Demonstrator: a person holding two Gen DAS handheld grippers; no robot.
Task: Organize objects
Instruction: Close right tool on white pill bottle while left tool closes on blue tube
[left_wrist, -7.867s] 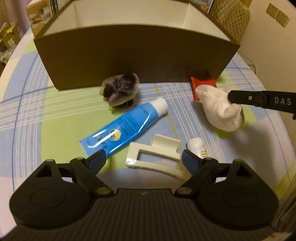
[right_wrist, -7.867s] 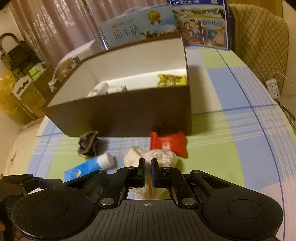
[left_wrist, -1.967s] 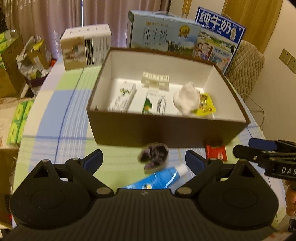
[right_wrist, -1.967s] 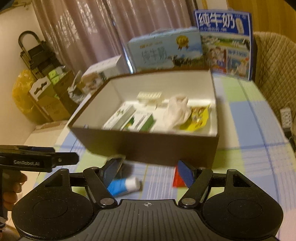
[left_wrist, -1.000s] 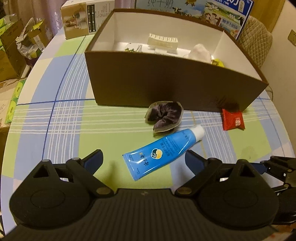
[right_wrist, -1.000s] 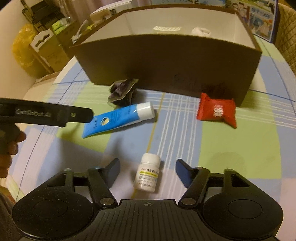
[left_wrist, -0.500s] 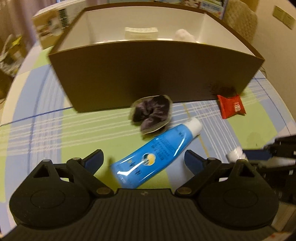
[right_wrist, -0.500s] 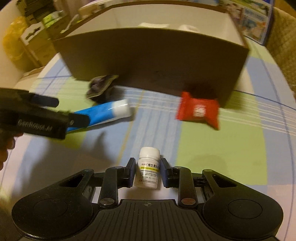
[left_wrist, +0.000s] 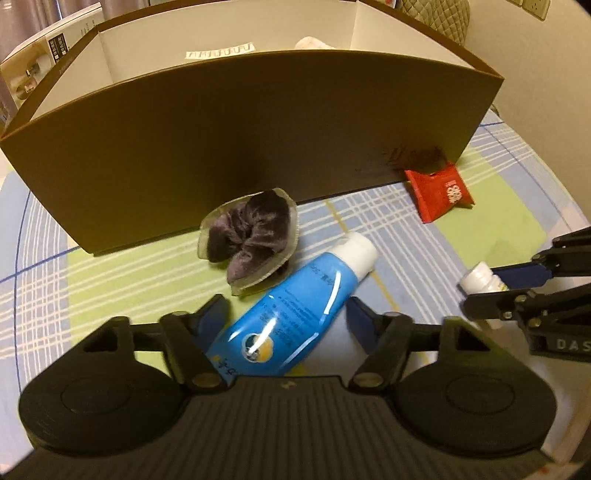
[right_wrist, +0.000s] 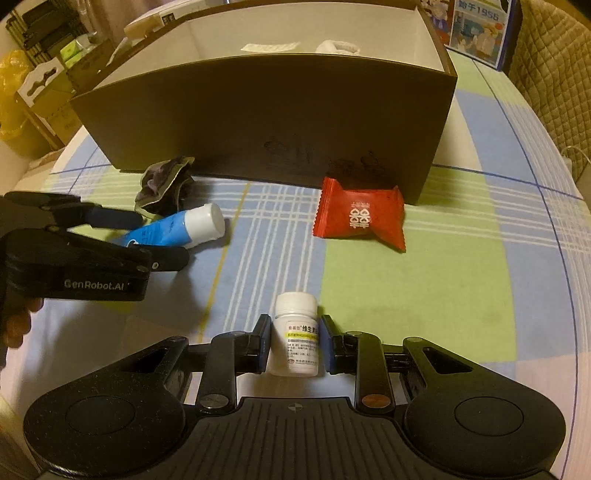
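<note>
Right wrist view: the right gripper (right_wrist: 294, 343) is clamped on a small white bottle (right_wrist: 295, 334) lying on the checked tabletop (right_wrist: 461, 266), its pads pressed to both sides of the yellow-banded label, the cap pointing away. The label's print is too small to read. Only this view shows the left gripper (right_wrist: 162, 240) side-on, with a person's fingers (right_wrist: 16, 325) behind its handle at the frame's left edge, and the red packet (right_wrist: 360, 218) in full, crimped at both ends and marked with white characters.

Left wrist view: the left gripper (left_wrist: 286, 317) stands open, fingers to either side of the blue tube (left_wrist: 295, 314), not touching it; the tube's glossy body ends in a white cap aimed toward the box (left_wrist: 240, 122). Here the dark velvety scrunchie (left_wrist: 251, 240), edged in pale sheer fabric, is plain; it touches the tube and sits just beside the box's brown front wall. The bottle (left_wrist: 480, 280) shows only as a cap between the right gripper's (left_wrist: 484, 286) fingertips.

The tall front wall hides most of the box's white interior in both views; a white crumpled item (right_wrist: 338, 46) and a flat pale strip (right_wrist: 269, 47) peek above it.
</note>
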